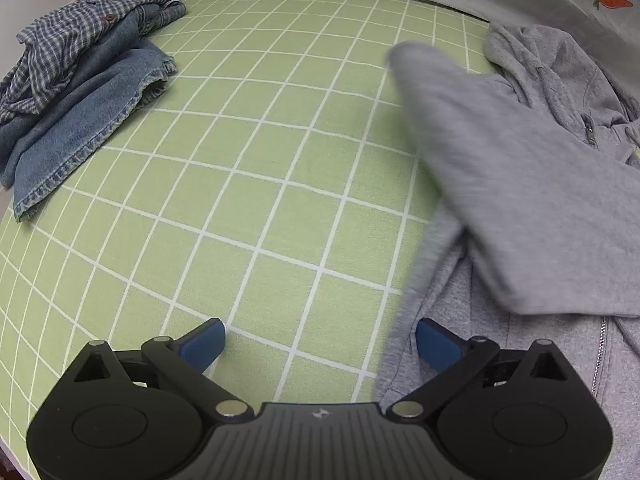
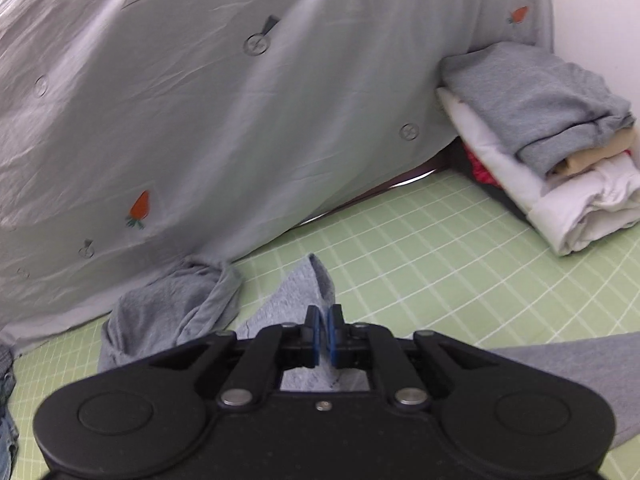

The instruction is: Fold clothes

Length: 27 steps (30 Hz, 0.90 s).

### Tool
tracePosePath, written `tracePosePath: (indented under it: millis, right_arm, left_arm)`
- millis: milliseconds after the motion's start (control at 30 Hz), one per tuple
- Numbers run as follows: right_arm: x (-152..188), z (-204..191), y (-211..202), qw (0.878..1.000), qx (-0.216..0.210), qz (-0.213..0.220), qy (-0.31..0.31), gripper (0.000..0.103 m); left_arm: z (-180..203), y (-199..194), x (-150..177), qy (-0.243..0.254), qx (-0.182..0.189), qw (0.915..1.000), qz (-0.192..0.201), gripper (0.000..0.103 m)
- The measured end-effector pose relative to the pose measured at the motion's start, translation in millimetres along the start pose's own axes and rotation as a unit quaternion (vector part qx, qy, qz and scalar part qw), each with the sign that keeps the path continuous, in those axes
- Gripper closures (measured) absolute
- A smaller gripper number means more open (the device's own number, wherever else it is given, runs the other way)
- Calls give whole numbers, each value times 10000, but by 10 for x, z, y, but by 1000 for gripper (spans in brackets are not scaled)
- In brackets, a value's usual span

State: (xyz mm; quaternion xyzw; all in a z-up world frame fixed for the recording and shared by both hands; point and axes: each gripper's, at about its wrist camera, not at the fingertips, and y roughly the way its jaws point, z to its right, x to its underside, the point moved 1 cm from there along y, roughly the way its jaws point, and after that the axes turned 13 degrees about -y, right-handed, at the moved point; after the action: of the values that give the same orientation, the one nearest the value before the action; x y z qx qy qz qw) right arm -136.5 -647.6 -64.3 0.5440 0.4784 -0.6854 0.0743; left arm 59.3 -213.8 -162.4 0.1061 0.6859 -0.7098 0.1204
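Grey hoodie: spread on the green checked sheet, one sleeve lifted and blurred. Right gripper: jaws together, pinching grey hoodie fabric. Left gripper: jaws wide apart, nothing held, hoodie edge beside one pad. Denim and plaid pile: far corner. Folded stack: by the pale carrot-print cover.

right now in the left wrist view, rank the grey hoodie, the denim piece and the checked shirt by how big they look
1. grey hoodie, though nearness to the camera enlarges it
2. denim piece
3. checked shirt, smallest, but partly bunched and farthest away, so unsure
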Motion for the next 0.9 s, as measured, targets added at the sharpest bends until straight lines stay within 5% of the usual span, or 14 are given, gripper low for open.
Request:
tracePosePath:
  millis: [200, 333, 500, 667, 900]
  right_arm:
    - [45, 561, 188, 9947, 897, -263, 430, 98]
    - [214, 719, 330, 9893, 1110, -725, 610, 95]
    - [372, 744, 318, 9860, 1089, -1018, 744, 59]
    - [513, 707, 366, 9839, 939, -1346, 701, 29]
    - [701, 733, 534, 9755, 633, -1753, 1166, 27]
  left_arm:
    - [-39, 22, -12, -124, 58, 9999, -41, 0]
    - [-29, 15, -24, -96, 1, 9999, -40, 0]
    - [-13, -150, -118, -26, 161, 9994, 304, 2]
    - [41, -326, -334, -73, 732, 9949, 691, 2]
    - [540, -116, -604, 250, 989, 9930, 587, 8]
